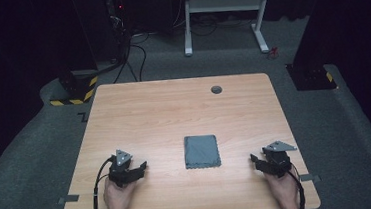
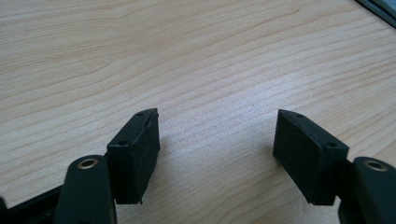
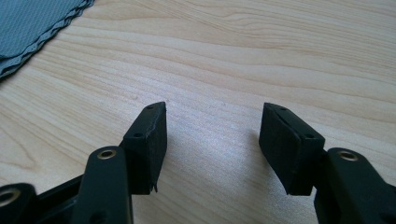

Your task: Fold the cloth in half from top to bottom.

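High view, folded cloth (image 1: 202, 151), long axis front-to-back

I've got the left gripper (image 1: 137, 167) at seven o'clock, the right gripper (image 1: 258, 160) at five, both low, jaws spread wide, nothing between them.

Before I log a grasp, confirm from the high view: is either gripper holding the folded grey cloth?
No: the folded grey cloth lies alone on the table, with the left gripper and right gripper open and apart from it.
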`<action>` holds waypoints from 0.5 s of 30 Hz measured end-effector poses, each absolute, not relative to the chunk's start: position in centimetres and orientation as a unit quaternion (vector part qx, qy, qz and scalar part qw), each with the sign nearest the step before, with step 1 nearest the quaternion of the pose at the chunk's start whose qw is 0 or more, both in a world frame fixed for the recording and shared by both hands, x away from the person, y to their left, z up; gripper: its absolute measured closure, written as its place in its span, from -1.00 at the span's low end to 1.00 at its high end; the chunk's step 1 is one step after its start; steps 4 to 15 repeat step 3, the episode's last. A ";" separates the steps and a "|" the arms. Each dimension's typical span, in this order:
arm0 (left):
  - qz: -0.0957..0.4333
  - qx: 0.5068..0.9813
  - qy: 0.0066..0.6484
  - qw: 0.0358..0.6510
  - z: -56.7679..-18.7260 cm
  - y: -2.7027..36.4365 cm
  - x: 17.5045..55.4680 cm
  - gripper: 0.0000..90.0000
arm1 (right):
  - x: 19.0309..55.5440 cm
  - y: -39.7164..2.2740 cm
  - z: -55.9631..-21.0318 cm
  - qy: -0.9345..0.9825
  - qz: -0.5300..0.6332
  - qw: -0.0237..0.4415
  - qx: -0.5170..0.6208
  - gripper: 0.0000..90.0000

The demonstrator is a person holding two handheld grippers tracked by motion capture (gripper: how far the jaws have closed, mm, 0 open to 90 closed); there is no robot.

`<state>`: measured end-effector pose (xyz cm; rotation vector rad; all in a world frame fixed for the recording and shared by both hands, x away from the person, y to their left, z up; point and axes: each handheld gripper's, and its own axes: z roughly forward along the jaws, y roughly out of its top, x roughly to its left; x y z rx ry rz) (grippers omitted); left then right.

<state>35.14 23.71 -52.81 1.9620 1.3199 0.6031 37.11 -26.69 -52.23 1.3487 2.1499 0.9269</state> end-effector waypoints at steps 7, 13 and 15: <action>0.232 0.755 0.508 0.344 -52.8 23.7 35.1 -0.29 | 37.1 -26.7 -52.2 0.776 0.335 0.219 0.487 -0.06; 0.232 0.755 0.508 0.344 -52.8 23.7 35.1 -0.29 | 37.1 -26.7 -52.2 0.776 0.335 0.219 0.487 -0.06; 0.232 0.755 0.508 0.344 -52.8 23.7 35.1 -0.29 | 37.1 -26.7 -52.2 0.776 0.335 0.219 0.487 -0.06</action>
